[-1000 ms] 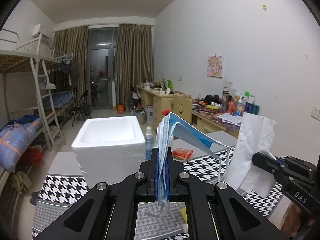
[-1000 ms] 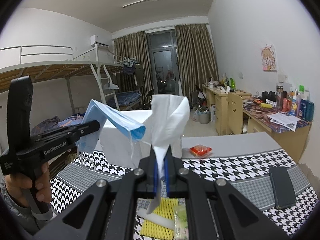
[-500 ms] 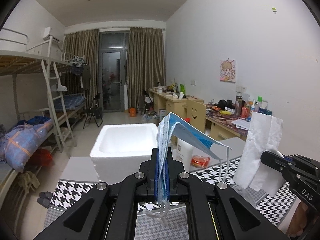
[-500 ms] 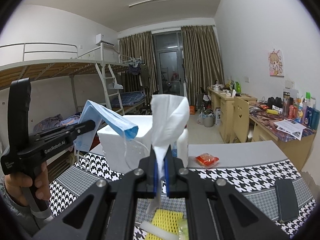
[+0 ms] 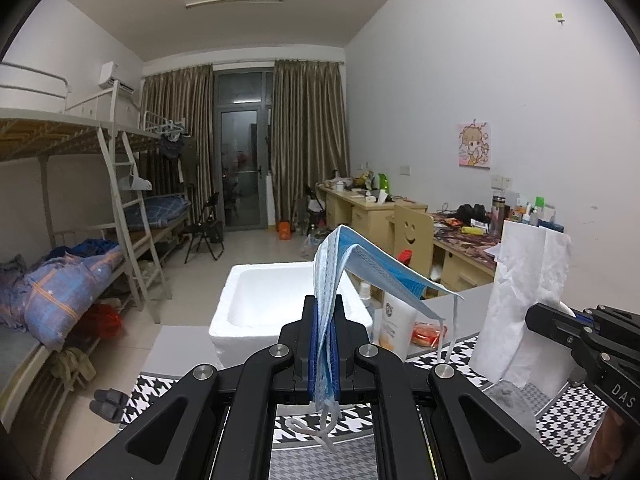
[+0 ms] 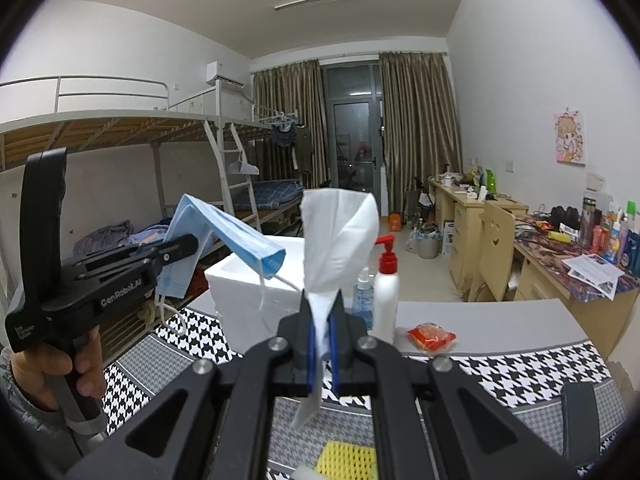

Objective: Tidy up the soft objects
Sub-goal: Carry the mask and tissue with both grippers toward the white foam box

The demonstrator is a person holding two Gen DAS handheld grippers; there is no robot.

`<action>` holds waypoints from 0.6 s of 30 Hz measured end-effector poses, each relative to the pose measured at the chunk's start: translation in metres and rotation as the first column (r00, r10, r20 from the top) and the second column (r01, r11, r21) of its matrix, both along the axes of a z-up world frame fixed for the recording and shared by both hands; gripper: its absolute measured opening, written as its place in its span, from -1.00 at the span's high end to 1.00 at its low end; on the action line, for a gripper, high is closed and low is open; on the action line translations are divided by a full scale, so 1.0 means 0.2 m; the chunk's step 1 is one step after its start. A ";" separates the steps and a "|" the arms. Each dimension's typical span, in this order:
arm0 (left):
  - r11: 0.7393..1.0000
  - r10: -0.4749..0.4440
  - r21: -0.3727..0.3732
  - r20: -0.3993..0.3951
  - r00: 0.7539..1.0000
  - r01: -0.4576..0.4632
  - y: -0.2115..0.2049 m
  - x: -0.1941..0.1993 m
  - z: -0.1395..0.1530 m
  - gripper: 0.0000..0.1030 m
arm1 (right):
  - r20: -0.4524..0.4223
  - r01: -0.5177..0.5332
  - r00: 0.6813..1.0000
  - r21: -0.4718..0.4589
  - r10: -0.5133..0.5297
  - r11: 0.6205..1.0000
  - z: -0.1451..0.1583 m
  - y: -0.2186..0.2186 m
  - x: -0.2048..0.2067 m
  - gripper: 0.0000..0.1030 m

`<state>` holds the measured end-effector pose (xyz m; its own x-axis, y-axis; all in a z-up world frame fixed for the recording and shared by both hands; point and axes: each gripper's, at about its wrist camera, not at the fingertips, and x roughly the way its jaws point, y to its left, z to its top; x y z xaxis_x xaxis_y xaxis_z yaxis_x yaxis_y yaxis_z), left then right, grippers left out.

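Left claw [image 5: 325,344]: closed fully on a folded blue face mask [image 5: 360,268]; the mask is pinched near its fold, so that the free half droops to the right and an ear loop hangs below the jaws.
Right claw [image 6: 322,354]: closed fully on a white tissue [image 6: 340,236]; the sheet is gripped low down, its upper part standing above the jaws and a short tail hanging beneath.
Reason for hold: both items are limp, and a pinch across the bunched material is judged the only secure grip; both are carried clear of the tabletop [image 6: 492,322].
Position of task items: each lies between the pads of its own claw, raised above the tabletop; seen from the right wrist, the mask is held just left of the tissue, not touching it.
Foam box [image 5: 272,292]: white, open-topped, standing on the tabletop directly ahead of both claws; judged the likely receptacle, with neither item yet over its opening.
Adjacent objects: a pump bottle [image 6: 386,292] and a small spray bottle [image 6: 363,294] stand just right of the box; a red packet [image 6: 431,337] lies near them.
Near edge: a yellow mesh item [image 6: 346,460] lies on the houndstooth cloth [image 6: 532,368] below the right claw.
Risk noted: the dangling ear loop could catch on the box rim.
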<state>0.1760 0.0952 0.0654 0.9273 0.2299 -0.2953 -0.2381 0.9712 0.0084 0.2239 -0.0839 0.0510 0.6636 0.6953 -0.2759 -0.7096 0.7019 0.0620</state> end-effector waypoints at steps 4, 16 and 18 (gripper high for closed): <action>1.000 0.007 0.003 -0.005 1.000 -0.007 0.03 0.02 0.00 0.89 | 0.009 0.001 1.000 -0.012 -0.001 1.000 0.02 0.03 0.01 0.83; 0.999 0.045 0.010 -0.013 0.999 -0.044 0.09 0.07 0.02 0.89 | 0.016 -0.026 1.000 -0.029 0.027 0.999 0.07 0.15 0.06 0.83; 0.999 0.048 0.013 -0.012 0.999 -0.047 0.10 0.08 0.02 0.89 | 0.024 -0.024 0.999 -0.029 0.025 0.999 0.08 0.16 0.06 0.83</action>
<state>0.1922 0.1145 0.0697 0.9115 0.2773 -0.3037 -0.2838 0.9586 0.0236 0.2364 -0.0520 0.0670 0.6532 0.7036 -0.2797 -0.7277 0.6854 0.0248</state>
